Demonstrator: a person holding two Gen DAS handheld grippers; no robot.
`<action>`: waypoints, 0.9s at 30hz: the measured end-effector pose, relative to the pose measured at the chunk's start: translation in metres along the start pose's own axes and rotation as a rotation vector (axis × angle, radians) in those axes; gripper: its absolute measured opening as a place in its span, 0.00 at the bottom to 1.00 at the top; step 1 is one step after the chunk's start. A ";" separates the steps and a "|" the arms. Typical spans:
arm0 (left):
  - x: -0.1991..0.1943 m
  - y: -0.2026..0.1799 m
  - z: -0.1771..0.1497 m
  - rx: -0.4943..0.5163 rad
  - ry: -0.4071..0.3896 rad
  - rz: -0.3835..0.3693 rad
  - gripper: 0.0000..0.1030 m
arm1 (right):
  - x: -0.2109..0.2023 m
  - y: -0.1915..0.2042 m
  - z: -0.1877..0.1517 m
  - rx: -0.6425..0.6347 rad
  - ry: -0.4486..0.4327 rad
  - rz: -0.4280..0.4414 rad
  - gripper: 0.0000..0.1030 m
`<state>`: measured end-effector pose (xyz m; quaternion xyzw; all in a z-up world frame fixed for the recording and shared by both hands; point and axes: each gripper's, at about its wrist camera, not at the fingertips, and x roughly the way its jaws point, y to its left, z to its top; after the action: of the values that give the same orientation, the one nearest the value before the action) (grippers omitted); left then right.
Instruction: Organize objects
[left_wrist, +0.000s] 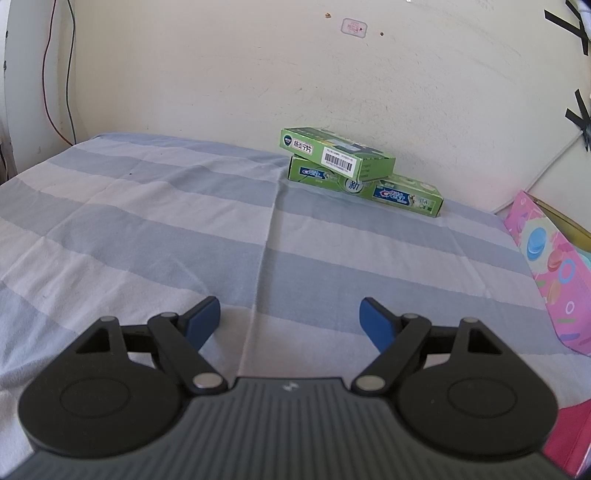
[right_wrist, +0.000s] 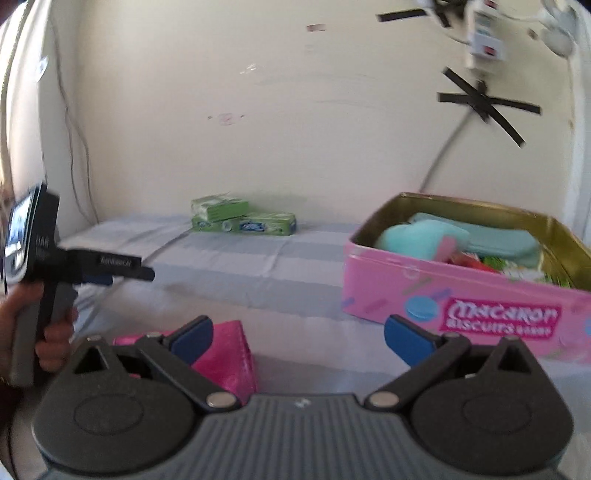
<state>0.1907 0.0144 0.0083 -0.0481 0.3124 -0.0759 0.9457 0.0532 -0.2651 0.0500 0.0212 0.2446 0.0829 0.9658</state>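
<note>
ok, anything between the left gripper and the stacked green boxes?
Nothing: only bare striped sheet lies between the open left gripper and the stacked green boxes, as the left wrist view shows.

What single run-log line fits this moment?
left hand-held gripper: open, empty | right hand-held gripper: open, empty | green boxes: stacked by wall | pink tin: lidless, filled

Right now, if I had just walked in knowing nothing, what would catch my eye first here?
Probably the bright pink biscuit tin, open at the right on the striped cloth, with soft teal things inside. Next, the two green boxes, stacked crookedly at the far edge by the wall. A shiny pink pouch lies just under the open, empty right gripper.
</note>
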 end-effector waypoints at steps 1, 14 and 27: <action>0.000 0.000 0.000 0.000 0.000 0.000 0.82 | 0.000 -0.001 -0.001 0.001 0.002 0.007 0.99; -0.003 0.006 -0.001 -0.047 -0.013 -0.014 0.82 | 0.007 -0.001 -0.014 0.022 0.041 0.057 0.69; -0.005 0.007 0.000 -0.068 -0.021 -0.029 0.82 | 0.029 0.000 -0.027 -0.004 0.149 0.079 0.56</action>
<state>0.1875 0.0222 0.0099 -0.0853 0.3043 -0.0785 0.9455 0.0652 -0.2599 0.0123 0.0224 0.3148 0.1227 0.9409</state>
